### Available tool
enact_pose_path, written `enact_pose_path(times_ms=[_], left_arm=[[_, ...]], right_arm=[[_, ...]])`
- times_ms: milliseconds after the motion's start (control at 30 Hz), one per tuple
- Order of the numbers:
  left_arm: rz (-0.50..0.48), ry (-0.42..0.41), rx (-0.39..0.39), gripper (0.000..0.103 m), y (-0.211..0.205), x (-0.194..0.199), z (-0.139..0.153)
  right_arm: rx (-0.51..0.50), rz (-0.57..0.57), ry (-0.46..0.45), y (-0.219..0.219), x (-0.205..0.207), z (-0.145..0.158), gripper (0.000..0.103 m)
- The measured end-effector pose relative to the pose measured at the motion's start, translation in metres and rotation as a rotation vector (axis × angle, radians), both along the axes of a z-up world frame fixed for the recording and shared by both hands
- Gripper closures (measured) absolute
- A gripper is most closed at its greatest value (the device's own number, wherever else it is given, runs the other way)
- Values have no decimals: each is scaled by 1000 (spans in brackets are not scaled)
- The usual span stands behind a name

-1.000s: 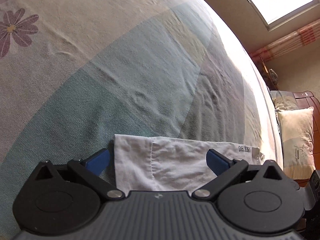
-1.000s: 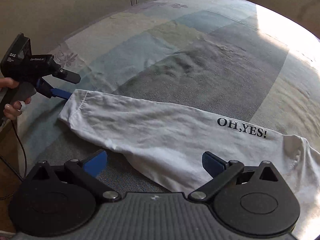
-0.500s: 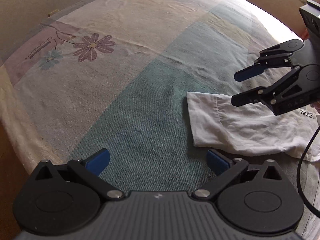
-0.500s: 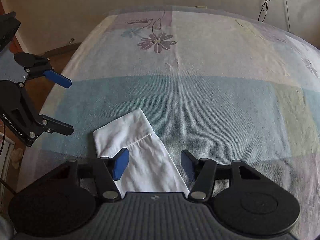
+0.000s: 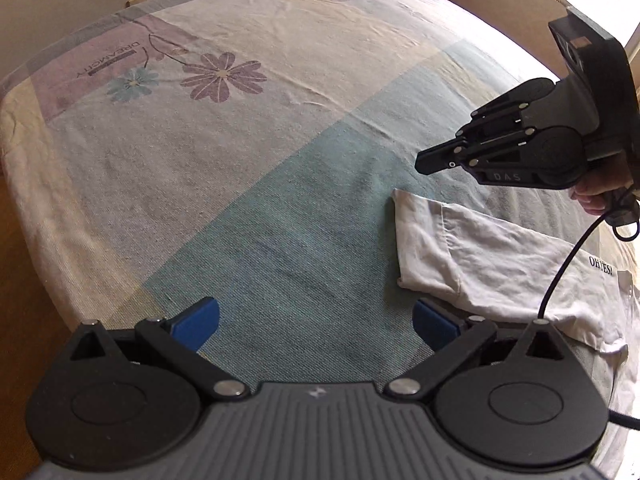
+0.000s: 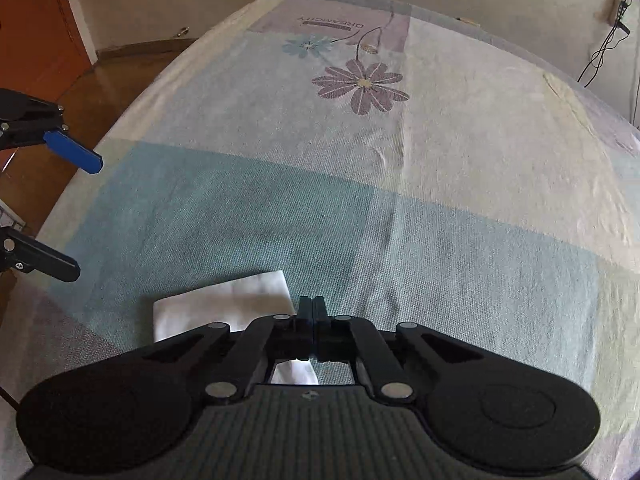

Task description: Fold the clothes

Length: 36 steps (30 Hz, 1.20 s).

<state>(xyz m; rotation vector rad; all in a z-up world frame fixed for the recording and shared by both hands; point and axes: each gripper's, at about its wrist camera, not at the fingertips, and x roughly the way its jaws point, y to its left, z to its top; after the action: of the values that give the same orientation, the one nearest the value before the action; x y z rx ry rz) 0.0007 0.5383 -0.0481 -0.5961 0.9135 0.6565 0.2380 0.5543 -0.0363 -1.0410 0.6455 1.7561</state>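
- The white garment (image 5: 496, 264) lies flat on the bed, on the blue-green band of the bedsheet (image 5: 224, 168), toward the right side in the left wrist view; its cuffed sleeve end points at the middle of the bed, and black lettering reading "OH,YES!" shows farther along the cloth.
- In the right wrist view only the sleeve end of that garment shows, a white corner just under and to the left of the fingers.
- The right gripper (image 6: 313, 307) has its jaws pressed fully together, having just closed; its tips sit over the right edge of the sleeve (whether any cloth is caught between them cannot be told, since the black linkage hides the contact).
- Seen from the left wrist view, the right gripper hovers above the sleeve end, tips angled down and to the left, a hand (image 5: 600, 192) around its handle and a black cable (image 5: 560, 272) trailing down across the garment.
- The left gripper (image 5: 316, 322) has its jaws spread wide, the blue pads (image 5: 198, 322) apart with bare sheet between them; its right pad is just beside the garment's near edge, not touching it.
- The bedsheet carries a purple flower print (image 6: 360, 86) and a smaller blue one near the far end.
- Wooden floor (image 6: 40, 60) shows beyond the bed's left edge.
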Motion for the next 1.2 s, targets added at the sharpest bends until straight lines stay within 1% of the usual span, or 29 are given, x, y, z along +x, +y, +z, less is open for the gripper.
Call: enact_pose_path(times_ms=[100,133,200,233,267,300,333,367,467,500,533,600,733,767,800,867,967,1000,1067,1100,1200], left_arm=[[-9,-4,10,1,1,2,3],[-11,-10,7,1,1,2,3],[-15,-15,4,1,3,3,0],[-11,-3,7,1,4,3,-2],[-8,8,9,1,4,4,-4],[-7,10,10,1,4,4,-5],[-7,12,10,1,3,4,-5],[-10,8,5,1,3,5,-6],[-24,10,-3,1,1,5,-7],[-29,14,-3,1,0,5,-8],[-29,19,-4,1,-1,4,-9],[-29,28,-5,1,-2,3,-9],[-3,12,-12,1,1,0,-6],[5,6,-18,1,3,0,-5],[14,-1,-24,1,4,-1,-4],[26,-22,-37,1,8,-1,-2],[37,-47,-47,1,13,2,1],[41,-50,-46,1,14,3,2],[45,-53,-35,1,15,8,3],[50,-55,-30,1,15,10,4],[62,-63,-23,1,17,14,5]], right_arm=[[31,-64,28,5,6,10,98],[39,-60,52,1,7,15,95],[4,-25,116,-9,5,19,92],[-8,-1,99,-13,2,15,83],[-17,24,74,-17,-2,11,72],[-25,48,48,-21,-5,7,71],[-31,68,20,-22,-7,1,71],[-42,77,13,-21,-7,-4,70],[-95,65,59,-17,-1,-15,71],[-114,64,80,-16,0,-14,76],[-116,72,78,-17,-1,-12,90],[-93,76,51,-17,-2,-9,92],[-4,10,-41,-13,0,-7,92],[12,-15,-47,-13,1,-5,88],[19,-39,-27,-14,5,0,86],[32,-80,13,-22,11,9,73],[56,-131,56,-42,16,24,73],[52,-142,82,-54,16,27,73],[45,-153,102,-77,8,29,73],[33,-151,110,-88,0,27,73],[26,-144,105,-105,-28,12,73]])
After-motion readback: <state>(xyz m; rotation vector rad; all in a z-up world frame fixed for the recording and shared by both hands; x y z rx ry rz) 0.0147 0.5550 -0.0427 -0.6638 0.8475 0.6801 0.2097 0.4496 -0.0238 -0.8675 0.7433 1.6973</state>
